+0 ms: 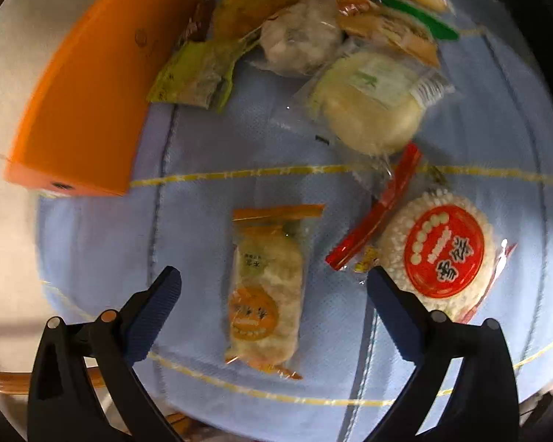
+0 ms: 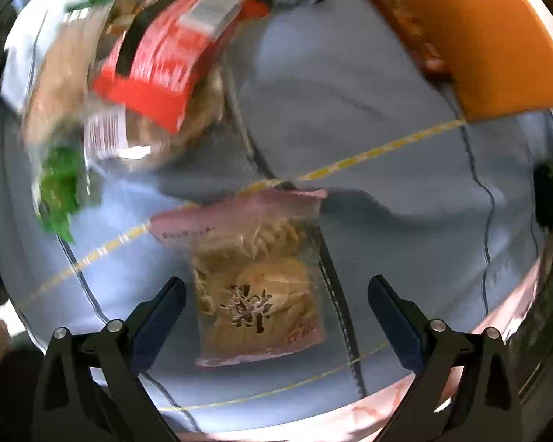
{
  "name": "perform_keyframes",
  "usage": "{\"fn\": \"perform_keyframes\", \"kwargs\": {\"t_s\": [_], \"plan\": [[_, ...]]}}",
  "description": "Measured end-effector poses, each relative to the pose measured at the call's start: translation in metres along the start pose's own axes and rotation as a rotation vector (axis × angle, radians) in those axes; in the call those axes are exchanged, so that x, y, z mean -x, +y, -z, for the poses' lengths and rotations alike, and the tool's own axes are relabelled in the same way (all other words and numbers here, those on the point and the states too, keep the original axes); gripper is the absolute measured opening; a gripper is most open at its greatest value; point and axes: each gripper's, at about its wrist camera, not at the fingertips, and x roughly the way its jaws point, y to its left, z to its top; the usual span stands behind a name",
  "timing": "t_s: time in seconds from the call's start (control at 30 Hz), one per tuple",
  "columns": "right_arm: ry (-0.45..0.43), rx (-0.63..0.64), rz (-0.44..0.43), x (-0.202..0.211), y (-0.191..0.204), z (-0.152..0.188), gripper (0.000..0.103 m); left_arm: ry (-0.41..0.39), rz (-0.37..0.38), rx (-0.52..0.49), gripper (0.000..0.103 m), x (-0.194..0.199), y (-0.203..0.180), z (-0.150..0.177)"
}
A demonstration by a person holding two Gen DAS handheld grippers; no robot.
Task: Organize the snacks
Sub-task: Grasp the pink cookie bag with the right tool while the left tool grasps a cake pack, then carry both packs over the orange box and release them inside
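Barely begun, I'd say: snacks lie loose beside the orange box (image 1: 88,103). Left tool (image 1: 272,294) spread round an orange-label pkt (image 1: 265,291); right tool (image 2: 276,302) spread round a pink-edged pkt (image 2: 254,294).

Both views are brightly lit and bend hard at their dark round edges. The right wrist view smears with motion blur; wrappers glare.

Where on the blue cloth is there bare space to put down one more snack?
Bare cloth lies between the orange box and the orange-sealed packet, which lies between the open left gripper fingers. The far side is crowded: a snack pile, then the pale round cake and red-labelled rice cake.
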Motion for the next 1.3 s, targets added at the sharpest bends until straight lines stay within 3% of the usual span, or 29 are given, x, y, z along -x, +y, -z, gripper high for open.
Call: {"fn": "perform_keyframes", "kwargs": {"t_s": [0.17,0.27,0.33,0.4,0.47,0.5,0.53,0.57,0.63,0.67,0.8,0.93,1.03,1.1,1.17,1.27,1.3], "plan": [[0.027,-0.02,-0.06,-0.019,-0.007,0.001,0.099,-0.068,0.102,0.052,0.099,-0.013,0.016,0.011],[0.008,-0.107,-0.098,-0.019,-0.018,0.001,0.099,-0.089,0.19,0.218,0.099,-0.021,0.037,0.022],[-0.002,-0.107,-0.092,-0.018,-0.018,0.001,0.098,-0.145,0.172,0.243,0.099,-0.021,0.037,0.028],[-0.004,-0.112,-0.105,-0.015,-0.016,0.003,0.087,-0.171,0.157,0.272,0.096,-0.018,0.031,0.03],[-0.002,-0.097,-0.095,-0.008,-0.01,0.002,0.06,-0.179,0.156,0.27,0.084,-0.009,0.023,0.03],[0.003,-0.096,-0.104,-0.007,0.007,0.005,0.055,-0.183,0.179,0.248,0.071,-0.004,0.022,0.028],[0.015,-0.105,-0.094,-0.005,0.013,0.004,0.051,-0.177,0.161,0.251,0.064,-0.002,0.021,0.027],[0.024,-0.119,-0.08,-0.005,0.016,0.003,0.05,-0.175,0.153,0.26,0.062,-0.002,0.023,0.024],[0.049,-0.197,-0.045,-0.003,0.022,-0.001,0.049,-0.207,0.134,0.31,0.039,0.002,0.023,0.022],[0.051,-0.226,-0.026,-0.001,0.028,-0.004,0.048,-0.218,0.115,0.333,0.036,0.003,0.021,0.022],[-0.021,-0.414,-0.038,0.011,0.044,0.0,0.048,-0.229,0.05,0.457,0.036,0.01,0.005,0.026],[-0.012,-0.506,0.027,0.015,0.061,0.011,0.047,-0.187,0.03,0.526,0.036,0.016,-0.005,0.028],[-0.092,-0.687,0.054,0.034,0.057,0.024,0.047,-0.142,-0.027,0.627,0.036,0.018,-0.016,0.013],[-0.226,-0.881,0.055,0.059,0.05,0.033,0.047,-0.094,-0.024,0.812,0.036,0.022,-0.009,0.015],[-0.323,-0.989,0.065,0.078,0.047,0.04,0.047,-0.105,-0.009,0.965,0.036,0.033,-0.002,0.021],[-0.501,-1.162,0.012,0.099,0.039,0.049,0.048,-0.097,-0.118,1.069,0.036,0.062,0.0,0.012],[-0.549,-1.185,-0.013,0.104,0.044,0.05,0.048,-0.094,-0.185,1.146,0.036,0.077,0.002,0.006]]}}
